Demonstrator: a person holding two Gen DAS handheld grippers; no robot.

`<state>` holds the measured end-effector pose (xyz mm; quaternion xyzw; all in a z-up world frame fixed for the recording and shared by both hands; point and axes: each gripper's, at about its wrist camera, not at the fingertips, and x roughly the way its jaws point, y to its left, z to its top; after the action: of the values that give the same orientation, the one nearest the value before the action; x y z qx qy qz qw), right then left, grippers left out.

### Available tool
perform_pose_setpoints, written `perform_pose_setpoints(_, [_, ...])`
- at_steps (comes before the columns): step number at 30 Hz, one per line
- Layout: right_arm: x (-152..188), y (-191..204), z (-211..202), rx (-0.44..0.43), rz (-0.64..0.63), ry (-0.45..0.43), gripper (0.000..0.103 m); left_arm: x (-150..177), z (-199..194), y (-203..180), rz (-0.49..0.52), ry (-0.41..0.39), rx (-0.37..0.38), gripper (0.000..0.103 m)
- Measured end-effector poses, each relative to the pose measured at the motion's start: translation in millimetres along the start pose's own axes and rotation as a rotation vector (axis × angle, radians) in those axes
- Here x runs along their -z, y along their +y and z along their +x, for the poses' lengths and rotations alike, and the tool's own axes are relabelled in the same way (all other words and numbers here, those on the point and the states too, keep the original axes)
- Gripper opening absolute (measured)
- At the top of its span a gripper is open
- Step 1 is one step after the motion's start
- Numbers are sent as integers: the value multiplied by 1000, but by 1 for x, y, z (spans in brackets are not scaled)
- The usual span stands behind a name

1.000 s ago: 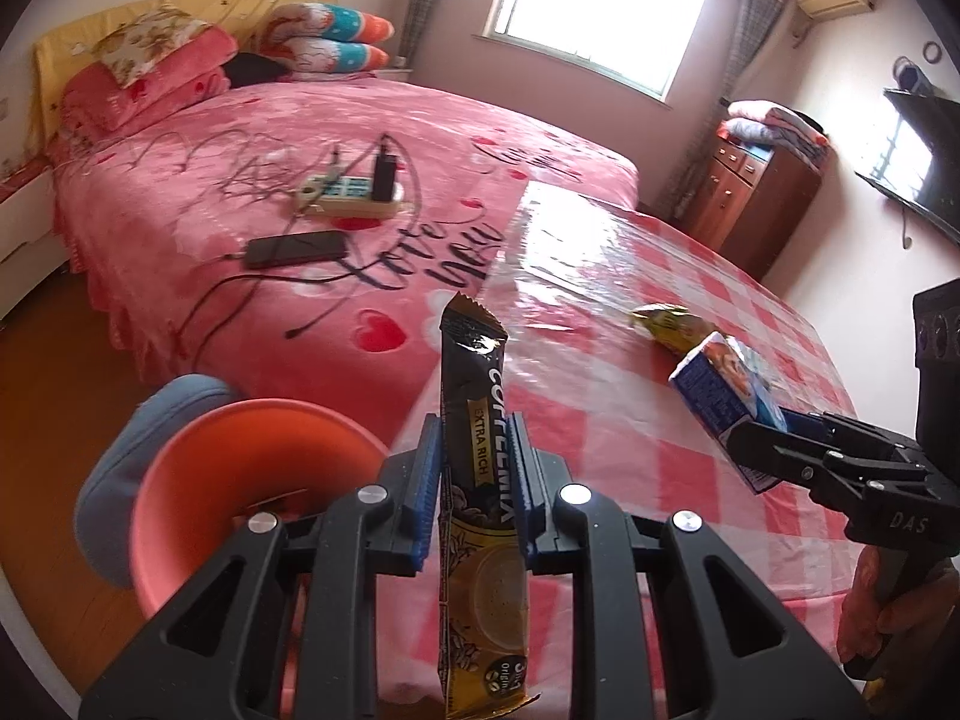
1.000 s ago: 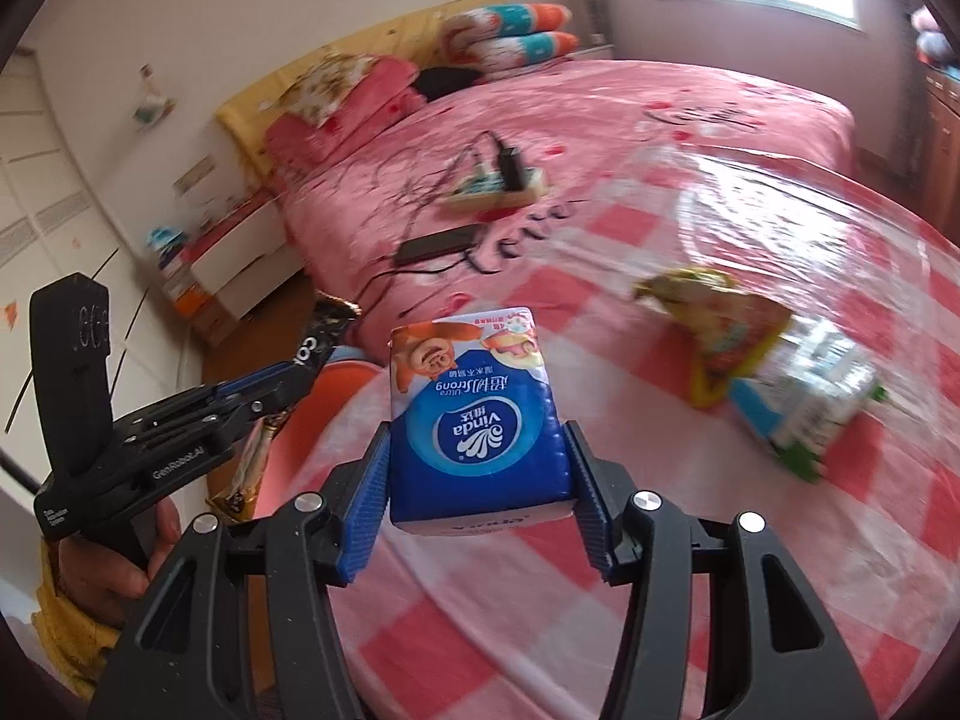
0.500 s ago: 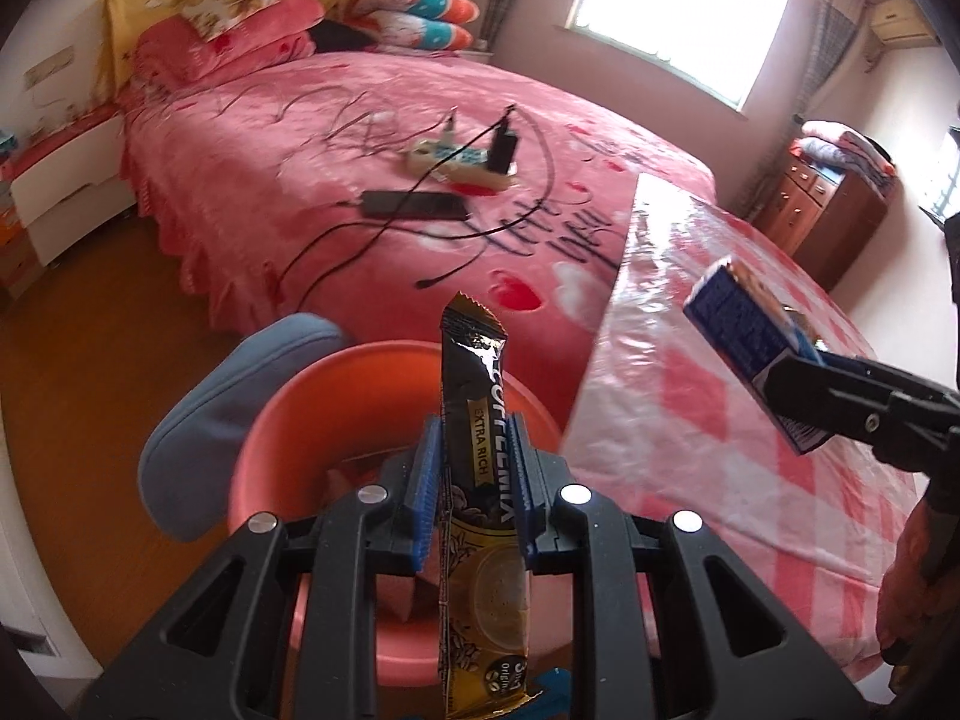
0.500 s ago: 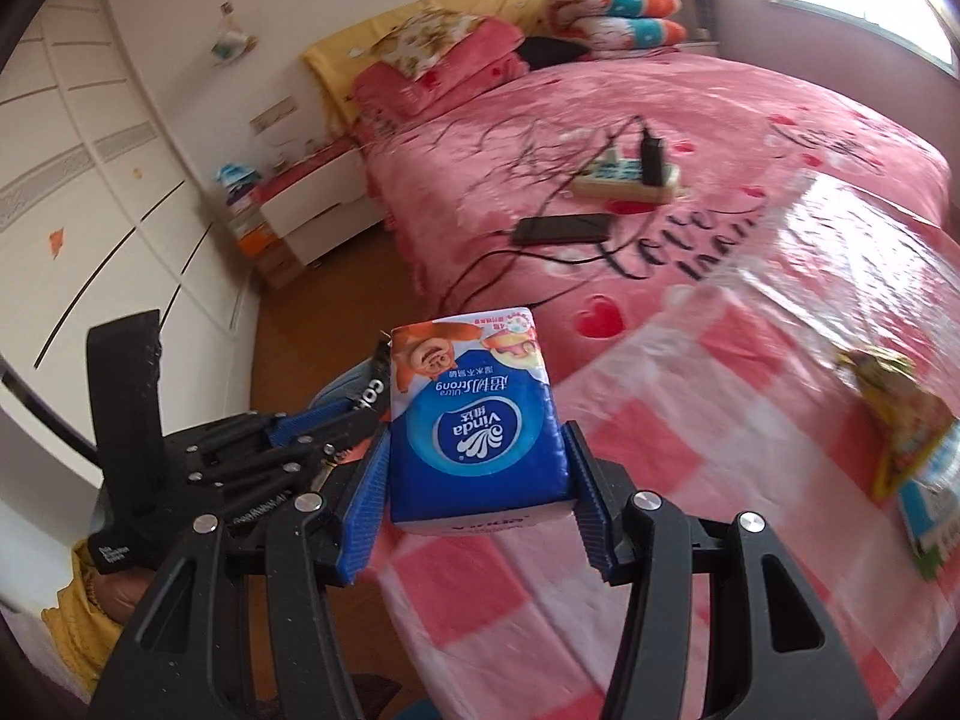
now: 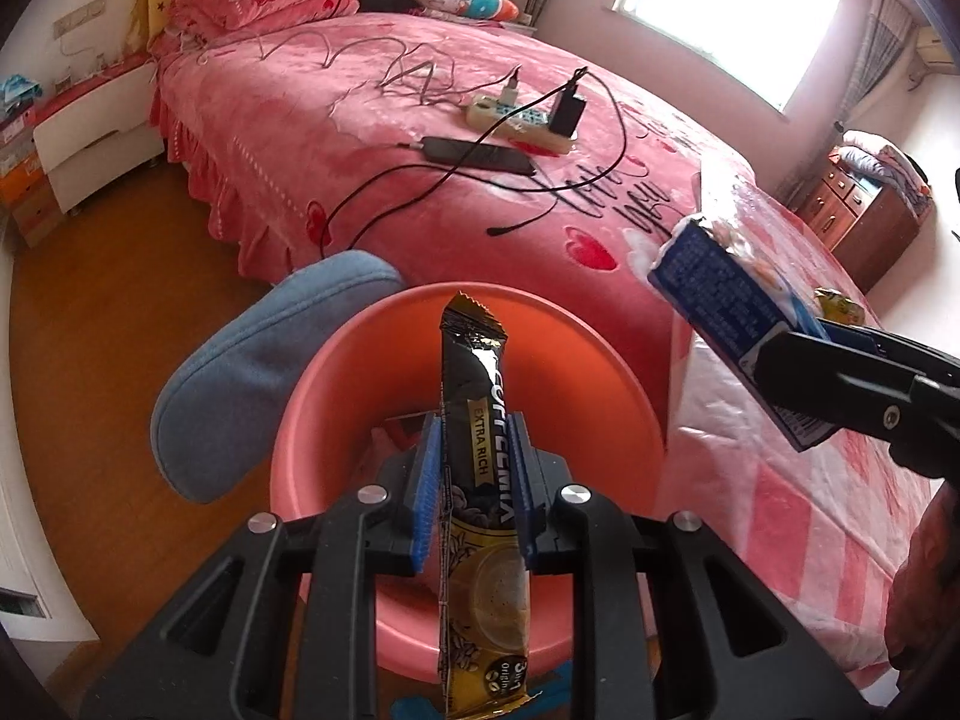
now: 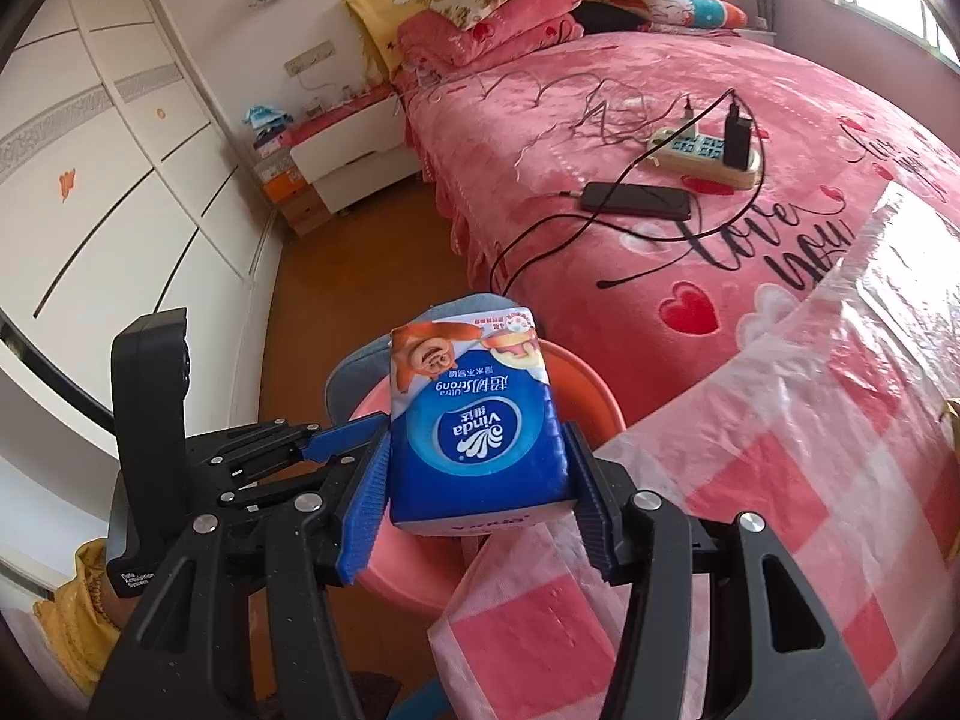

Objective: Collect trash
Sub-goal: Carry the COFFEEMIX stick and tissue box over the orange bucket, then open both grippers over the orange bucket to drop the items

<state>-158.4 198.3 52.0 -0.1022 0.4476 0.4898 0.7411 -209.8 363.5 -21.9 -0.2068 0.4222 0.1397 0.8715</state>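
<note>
- Left gripper [image 5: 474, 480]: blue pads pressed against both sides of a black-and-gold coffee sachet [image 5: 480, 480], which stands upright between them, directly above the pink plastic basin [image 5: 606, 384].
- Basin contents: some packaging lies at the bottom, mostly hidden behind the gripper.
- Right gripper [image 6: 477, 483]: jaws clamped on a blue Vinda tissue pack [image 6: 474, 426], held over the edge of the table [image 6: 810, 480], just beside the basin rim.
- Table: covered in a pink checked cloth under clear plastic; a yellow wrapper [image 5: 837, 306] lies on it.
- Blue cushioned stool [image 5: 252, 372]: touching the basin's far-left side.
- Bed [image 5: 372, 138]: phone [image 6: 636, 199], power strip [image 6: 705, 157] and cables lie on it.
</note>
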Motion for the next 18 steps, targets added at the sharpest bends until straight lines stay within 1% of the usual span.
perform_pose_setpoints(13, [1, -1, 25, 10, -17, 45, 55, 7, 17, 8, -13, 36, 1, 23])
perform_pose_setpoints(15, [3, -1, 29, 25, -28, 53, 57, 8, 21, 9, -17, 47, -2, 25])
perform_pose_setpoints(17, [5, -4, 33, 14, -21, 64, 60, 9, 27, 11, -20, 65, -12, 38])
perform_pose_setpoints(18, [6, -6, 32, 9, -8, 59, 67, 10, 28, 12, -24, 68, -24, 57])
